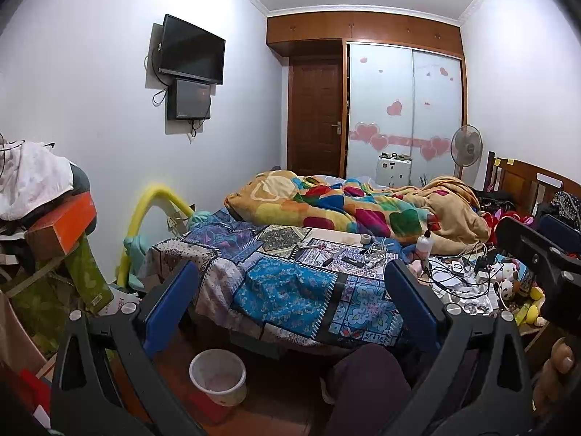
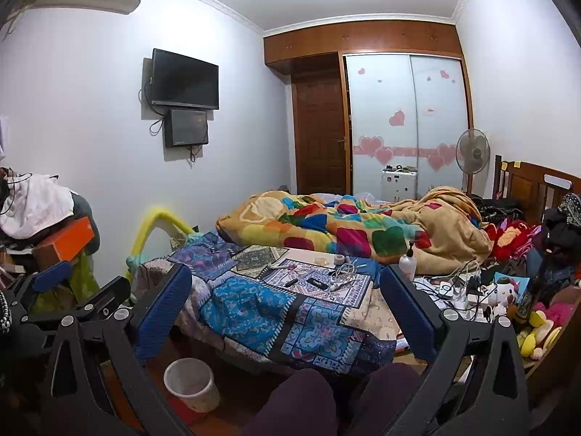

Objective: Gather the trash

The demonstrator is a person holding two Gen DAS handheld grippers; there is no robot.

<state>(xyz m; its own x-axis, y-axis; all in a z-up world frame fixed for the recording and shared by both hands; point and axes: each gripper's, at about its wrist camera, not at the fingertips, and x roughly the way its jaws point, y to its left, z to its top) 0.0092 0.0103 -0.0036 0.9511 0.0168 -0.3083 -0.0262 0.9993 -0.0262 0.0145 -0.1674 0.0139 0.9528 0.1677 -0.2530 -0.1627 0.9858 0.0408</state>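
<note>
Trash bin [image 1: 218, 376]: a pale round bucket standing upright on the floor, which we find below and just left of centre between the fingers of our left gripper [image 1: 290, 290], at the foot of the bed [image 1: 290, 283]; from our right gripper [image 2: 287, 298] it sits low and to the left [image 2: 191, 383], under the left finger. Both grippers: jaws spread wide, blue pads apart, nothing held. Ahead of both, on the patchwork cover: a roll of tape [image 1: 366, 239], small dark items and a tangle of white cables [image 1: 377, 252]. Further ahead, a crumpled multicoloured blanket [image 1: 326, 203]. To the right of the fingers: a pump bottle [image 1: 425, 243], chargers and soft toys [image 1: 508, 283]. To the left: a heap of boxes and cloth [image 1: 47, 210]. Beyond: a wall-mounted screen [image 1: 192, 51], a wardrobe with heart stickers [image 1: 403, 109] and a standing fan [image 1: 466, 145].
</note>
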